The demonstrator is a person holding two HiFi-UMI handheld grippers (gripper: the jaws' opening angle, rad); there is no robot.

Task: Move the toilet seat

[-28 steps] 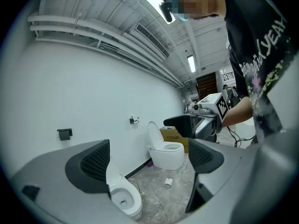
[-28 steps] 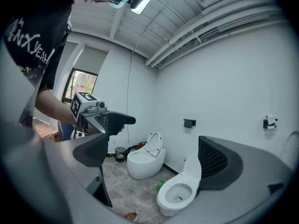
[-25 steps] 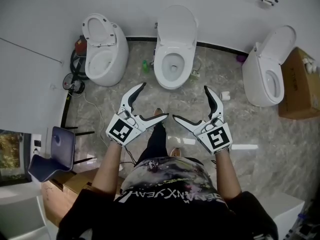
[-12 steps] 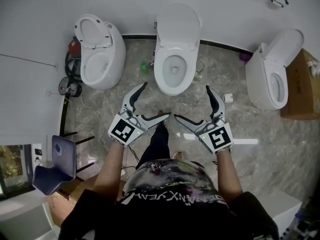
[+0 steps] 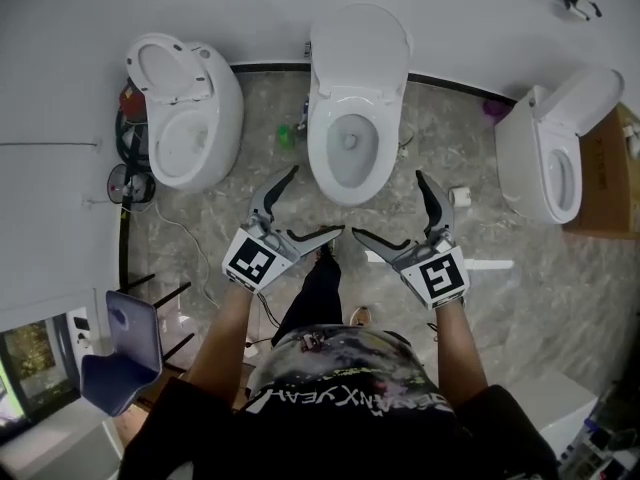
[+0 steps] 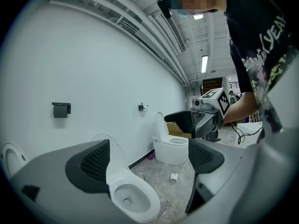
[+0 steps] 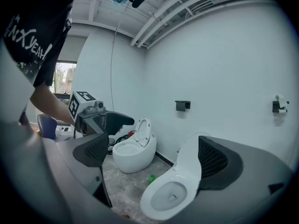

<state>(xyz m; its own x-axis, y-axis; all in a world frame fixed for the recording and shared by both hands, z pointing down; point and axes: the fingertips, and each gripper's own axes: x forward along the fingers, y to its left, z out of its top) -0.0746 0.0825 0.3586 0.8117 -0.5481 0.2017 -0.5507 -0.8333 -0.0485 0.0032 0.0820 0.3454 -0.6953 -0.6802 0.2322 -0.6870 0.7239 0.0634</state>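
Note:
The middle white toilet [image 5: 350, 118] stands against the wall with its seat and lid [image 5: 358, 43] raised. Both grippers are held in front of it, above the floor, touching nothing. In the head view my left gripper [image 5: 316, 201] is open wide just left of the bowl's front. My right gripper [image 5: 387, 204] is open wide just right of it. In the left gripper view the bowl [image 6: 133, 199] shows between the open jaws of the left gripper [image 6: 148, 158]. The right gripper view shows the same bowl [image 7: 170, 195] between the open jaws of the right gripper [image 7: 154, 155].
A rounder toilet [image 5: 185, 118] stands at the left, another toilet [image 5: 545, 163] at the right beside a cardboard box [image 5: 610, 168]. A green bottle [image 5: 286, 136] and a paper roll [image 5: 460, 196] lie on the marble floor. A blue chair [image 5: 120, 353] is at lower left.
The person has moved closer to the middle toilet, which now sits larger and more central. Both grippers have risen slightly toward the bowl and remain open.

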